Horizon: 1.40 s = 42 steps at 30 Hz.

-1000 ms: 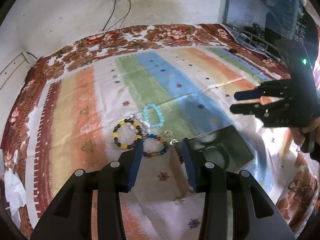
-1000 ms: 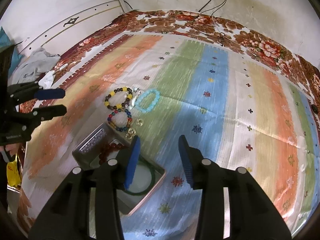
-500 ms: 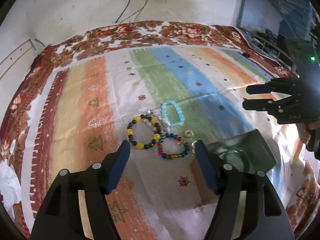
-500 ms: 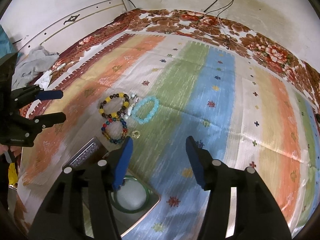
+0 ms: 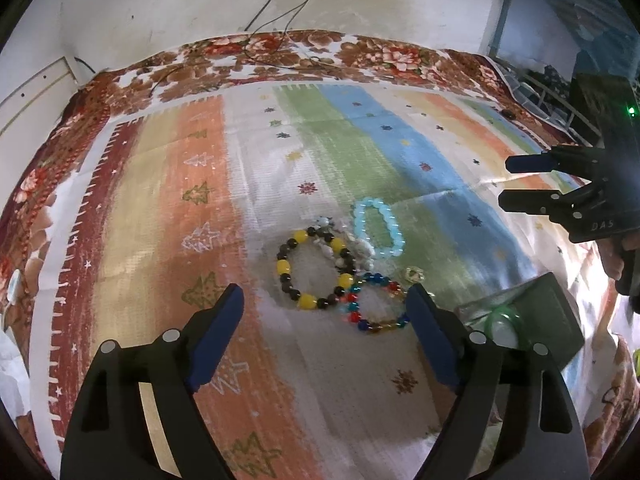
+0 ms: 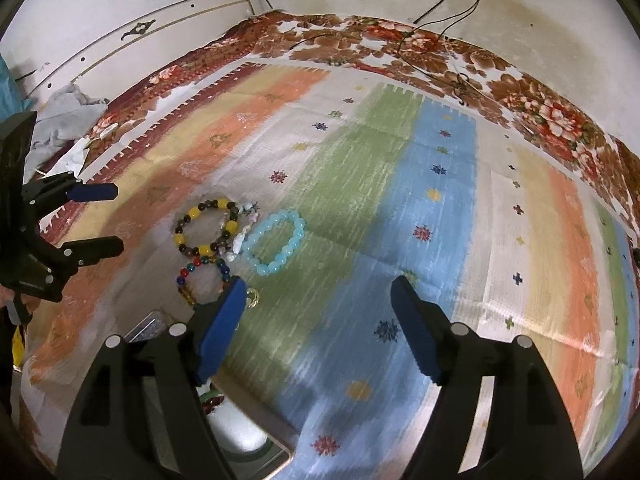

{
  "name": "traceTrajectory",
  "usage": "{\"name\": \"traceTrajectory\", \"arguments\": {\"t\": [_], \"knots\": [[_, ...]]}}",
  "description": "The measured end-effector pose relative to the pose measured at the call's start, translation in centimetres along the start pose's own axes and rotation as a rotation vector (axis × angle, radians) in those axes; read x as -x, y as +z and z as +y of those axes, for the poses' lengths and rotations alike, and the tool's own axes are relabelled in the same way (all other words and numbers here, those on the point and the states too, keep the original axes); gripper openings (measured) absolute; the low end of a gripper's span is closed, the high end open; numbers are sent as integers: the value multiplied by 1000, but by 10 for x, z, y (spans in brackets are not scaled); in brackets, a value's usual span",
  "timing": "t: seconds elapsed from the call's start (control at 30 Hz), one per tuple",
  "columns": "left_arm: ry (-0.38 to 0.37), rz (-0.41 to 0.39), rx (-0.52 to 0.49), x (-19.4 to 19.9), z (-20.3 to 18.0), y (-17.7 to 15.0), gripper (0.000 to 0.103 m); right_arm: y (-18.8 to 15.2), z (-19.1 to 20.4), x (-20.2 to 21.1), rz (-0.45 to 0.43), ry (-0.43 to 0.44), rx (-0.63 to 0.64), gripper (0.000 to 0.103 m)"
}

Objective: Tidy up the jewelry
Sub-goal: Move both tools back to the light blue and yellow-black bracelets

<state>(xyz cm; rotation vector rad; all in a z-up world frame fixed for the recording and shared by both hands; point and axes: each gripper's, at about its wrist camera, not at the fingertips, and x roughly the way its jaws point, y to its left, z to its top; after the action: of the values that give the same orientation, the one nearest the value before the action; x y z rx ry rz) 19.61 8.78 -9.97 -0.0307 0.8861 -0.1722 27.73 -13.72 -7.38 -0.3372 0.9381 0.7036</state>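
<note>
Several bracelets lie together on the striped cloth: a yellow-and-black bead bracelet [image 5: 316, 270] [image 6: 206, 228], a pale blue bead bracelet [image 5: 378, 226] [image 6: 276, 246], a multicoloured bead bracelet [image 5: 378, 304] [image 6: 200, 280] and a small white bead cluster [image 5: 362, 254] between them. A small ring [image 5: 415, 274] [image 6: 253, 296] lies beside them. An open box [image 5: 560, 316] [image 6: 248, 440] holds a green bangle [image 5: 504, 320]. My left gripper [image 5: 324, 320] is open and empty, just short of the bracelets. My right gripper [image 6: 316, 312] is open and empty, over the blue stripe.
The striped cloth [image 6: 440, 200] lies over a floral blanket [image 6: 540, 112]. Cables [image 6: 448, 8] hang down the back wall. Crumpled grey cloth [image 6: 60, 116] lies at the left edge near a white headboard.
Both grippers have opened wider. The left gripper has swung left, from over the box toward the bracelets. The right gripper has moved forward, so the box has slid under its left finger.
</note>
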Motion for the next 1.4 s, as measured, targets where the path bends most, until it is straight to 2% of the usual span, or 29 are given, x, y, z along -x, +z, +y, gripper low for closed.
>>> {"name": "traceTrajectory", "arguments": {"t": [0.17, 0.33, 0.6, 0.97, 1.23, 1.33, 1.4], "knots": [[7, -2, 27, -5, 12, -2, 83, 9, -1, -14, 24, 22, -8, 75], [16, 3, 44, -11, 21, -2, 83, 20, 6, -28, 34, 25, 35, 78], [53, 31, 11, -30, 25, -1, 83, 29, 4, -57, 69, 48, 47, 78], [62, 65, 4, -58, 29, 5, 82, 32, -7, -104, 128, 30, 82, 78], [65, 94, -7, -77, 31, 6, 81, 32, -6, -137, 169, 64, 110, 76], [58, 96, -9, -82, 30, 6, 81, 33, -2, -143, 171, 67, 123, 76], [60, 97, 1, -86, 30, 5, 76, 34, 0, -146, 172, 65, 129, 75]]}}
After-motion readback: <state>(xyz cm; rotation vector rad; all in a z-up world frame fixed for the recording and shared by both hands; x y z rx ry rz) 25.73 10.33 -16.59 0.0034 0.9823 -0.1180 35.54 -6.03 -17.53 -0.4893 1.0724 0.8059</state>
